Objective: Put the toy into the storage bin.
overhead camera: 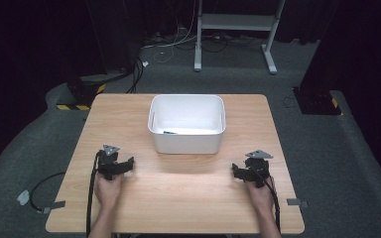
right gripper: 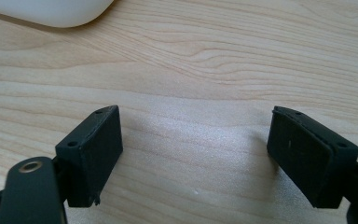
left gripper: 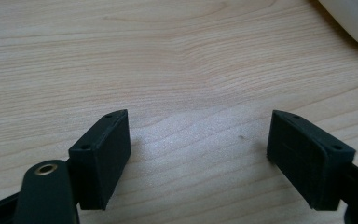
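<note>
A white plastic bin stands at the middle of the wooden table, with a small blue item on its floor. My left gripper rests low over the table at the front left, held by a hand; its jaws stand open over bare wood, and the bin's corner peeks in at the top right of the left gripper view. My right gripper sits at the front right, also open with nothing between its pads. The bin's edge lies at that view's top left.
Dark carpet surrounds the table. A metal frame on legs stands behind it, and cables lie on the floor at the back left. Each gripper trails a black cable off the front edge.
</note>
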